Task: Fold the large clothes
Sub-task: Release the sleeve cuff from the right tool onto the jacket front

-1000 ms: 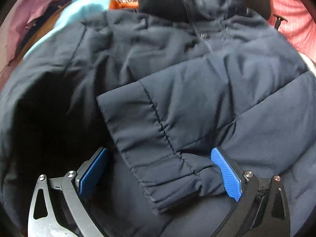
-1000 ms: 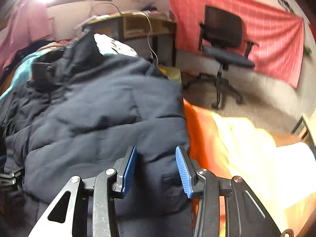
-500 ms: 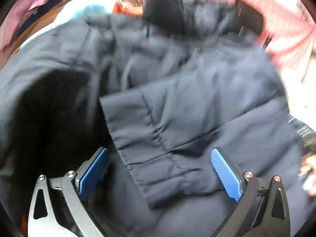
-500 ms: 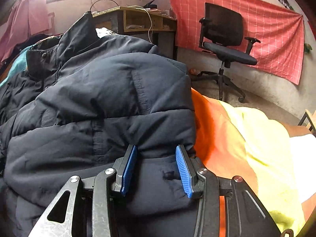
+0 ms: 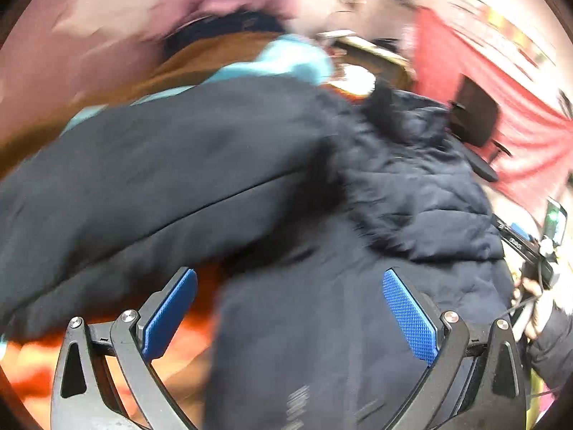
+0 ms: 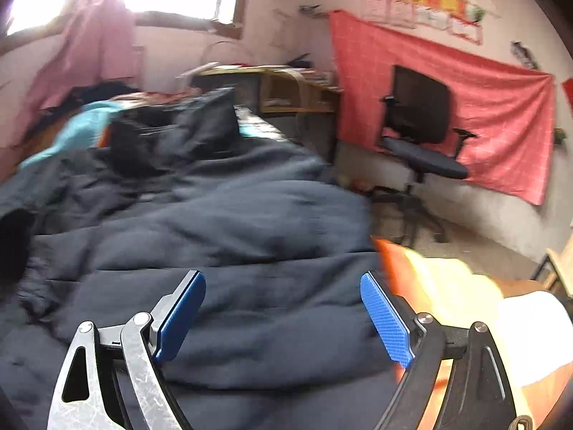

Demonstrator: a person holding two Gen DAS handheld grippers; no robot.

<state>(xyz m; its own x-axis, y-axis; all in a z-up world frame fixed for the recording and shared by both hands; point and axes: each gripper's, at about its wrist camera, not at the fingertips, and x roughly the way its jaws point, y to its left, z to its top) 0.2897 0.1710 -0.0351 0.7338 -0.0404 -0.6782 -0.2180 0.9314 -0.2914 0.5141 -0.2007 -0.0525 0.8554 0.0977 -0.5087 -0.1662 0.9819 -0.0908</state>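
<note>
right claw: spread wide, off jacket | left view: sleeve flung left, blurred

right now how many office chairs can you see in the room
1. The black office chair stands on the floor against the red wall cloth, right of the wooden desk. Others may be hidden behind the navy jacket.

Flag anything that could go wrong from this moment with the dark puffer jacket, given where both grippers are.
1. Both the left gripper and the right gripper are open and grip nothing, so the bulky jacket could spring out of its fold.
2. The jacket's right edge lies near the side of the orange bedding; it might slide toward the floor.
3. Both views are motion-blurred, so a quick regrasp could catch the wrong layer.
</note>
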